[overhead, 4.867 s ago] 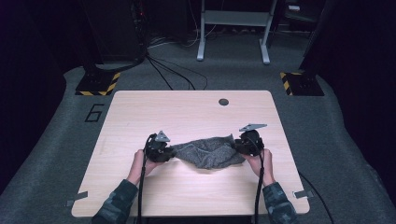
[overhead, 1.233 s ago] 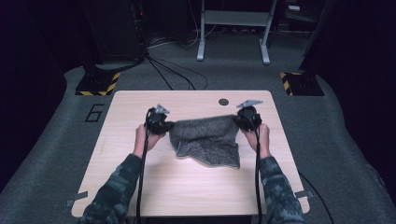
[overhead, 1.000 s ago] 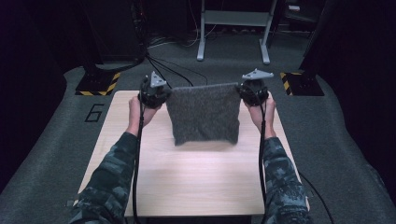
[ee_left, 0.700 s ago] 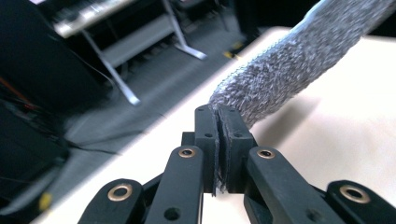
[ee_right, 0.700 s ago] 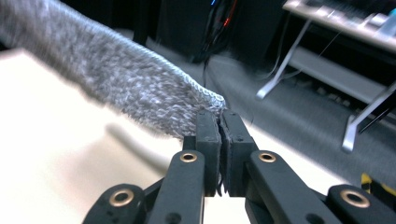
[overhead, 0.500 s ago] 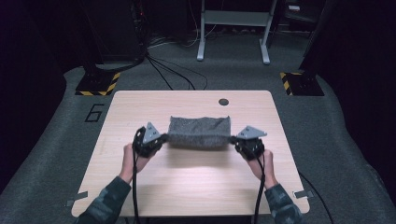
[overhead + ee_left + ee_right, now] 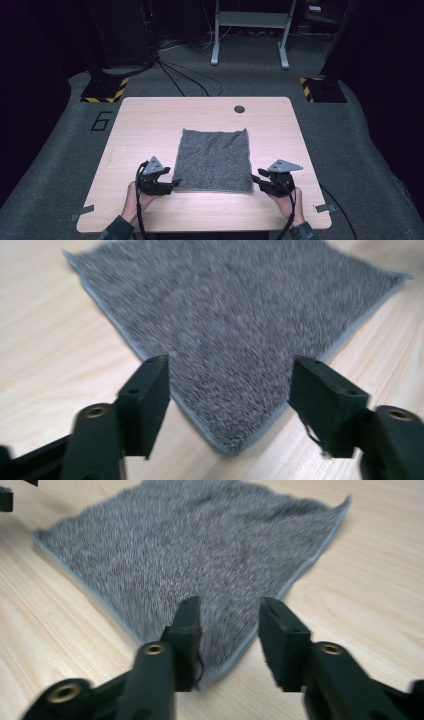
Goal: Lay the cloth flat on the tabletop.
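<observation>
Wooden table (image 7: 145, 125): grey towel (image 7: 215, 159) flat, long axis running away from both tongs. Left gripper (image 7: 172, 183) wide apart at near-left corner; right gripper (image 7: 256, 178) narrower, astride near-right corner, gripping nothing.

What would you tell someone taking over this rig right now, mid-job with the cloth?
Left tongs: open, jaws either side of the near left corner of the grey square terry cloth, not gripping it.
Right tongs: open, at the near right corner, likewise released.
The cloth lies spread flat, one layer, in the middle of the light wooden table, edges roughly square to it; a slight ripple at the far right corner.
Done: cloth laid out and let go.
Left: probably the folding. If so, regrip the near corners and carry them to the far edge.
</observation>
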